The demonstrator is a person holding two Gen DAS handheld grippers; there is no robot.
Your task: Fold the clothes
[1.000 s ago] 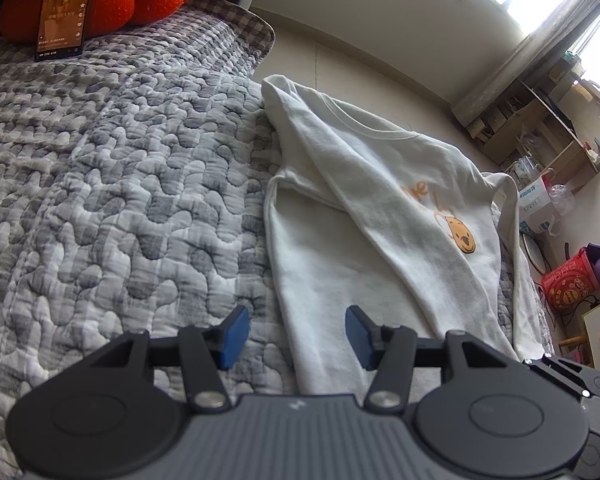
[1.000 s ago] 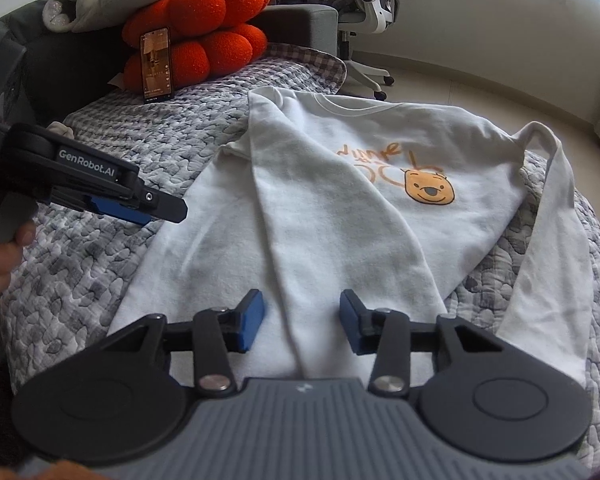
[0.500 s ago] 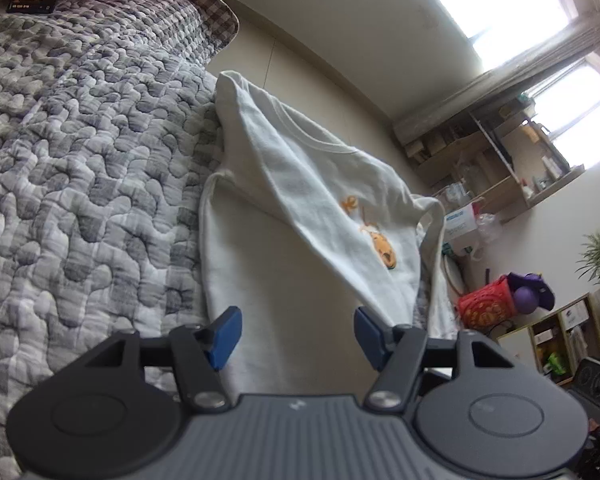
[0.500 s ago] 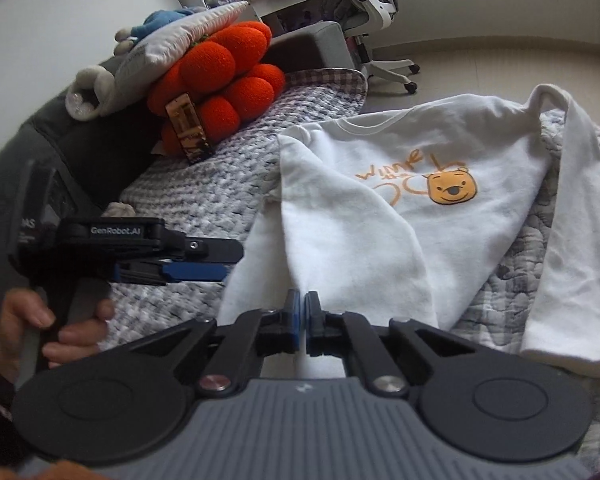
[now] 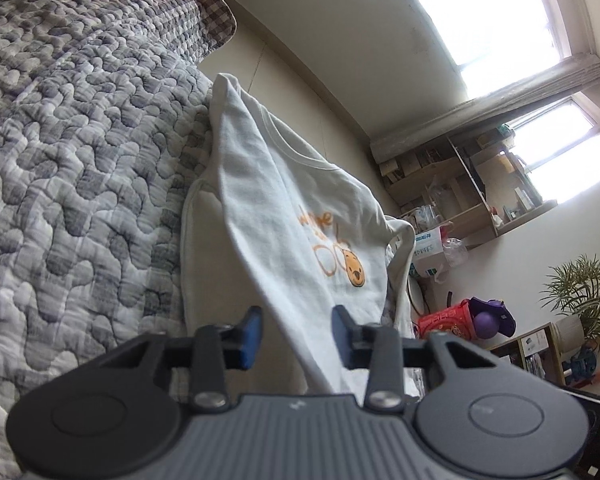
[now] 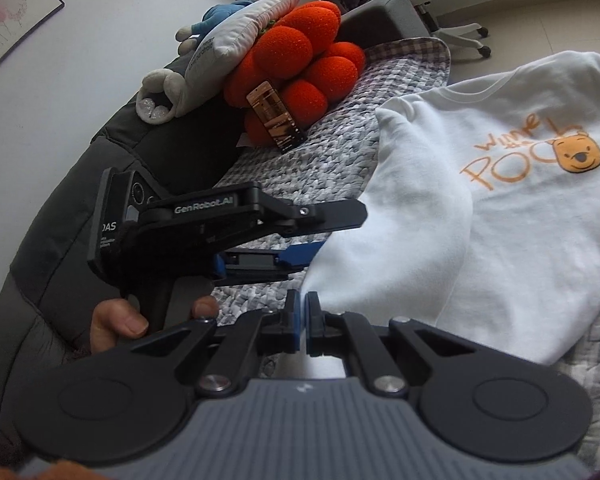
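The white sweatshirt (image 6: 500, 216) lies on the quilt (image 5: 80, 160), one sleeve folded across its front. The right gripper (image 6: 302, 328) is pinched nearly closed, seemingly on the hem. The left gripper (image 5: 296, 334), fingers spread, hovers at the same near edge.

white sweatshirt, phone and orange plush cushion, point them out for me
white sweatshirt (image 6: 512, 240), right wrist view, on its chest
phone (image 6: 276, 117), right wrist view, on its screen
orange plush cushion (image 6: 296, 46), right wrist view, on an upper lobe
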